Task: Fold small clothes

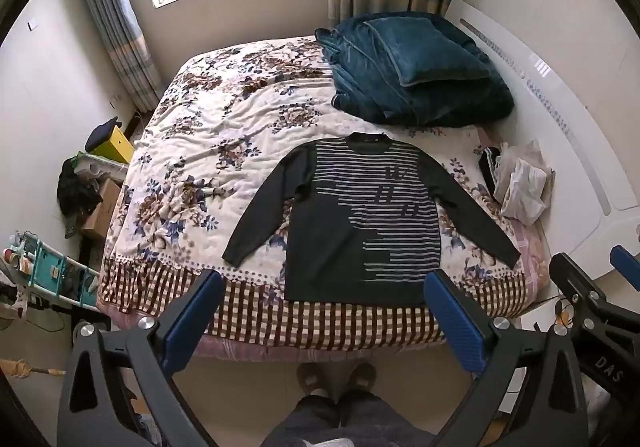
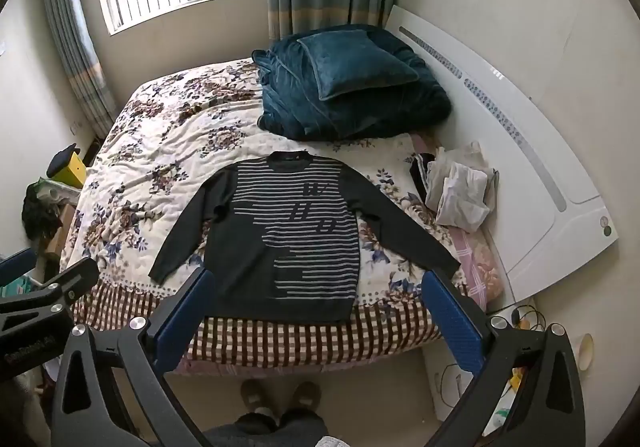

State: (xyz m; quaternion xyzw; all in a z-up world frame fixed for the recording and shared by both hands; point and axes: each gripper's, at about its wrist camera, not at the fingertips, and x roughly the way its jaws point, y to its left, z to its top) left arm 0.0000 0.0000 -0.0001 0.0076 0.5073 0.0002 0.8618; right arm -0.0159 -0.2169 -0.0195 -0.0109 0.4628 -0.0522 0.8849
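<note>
Floral bedspread [image 1: 224, 119] covers the bed below my left gripper [image 1: 324, 311] and right gripper [image 2: 316, 311], both spread wide, holding nothing. Striped sweater [image 1: 360, 215] lies flat near the checked edge (chest letters unreadable). Only my left view shows "DAS" on the other gripper.

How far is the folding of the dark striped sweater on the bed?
Done: the sweater lies flat on the bed, sleeves spread out, ready to fold. In hand: nothing; the left gripper and right gripper are both open above the bed's near edge. Left: every fold, since no part is turned over yet.
</note>
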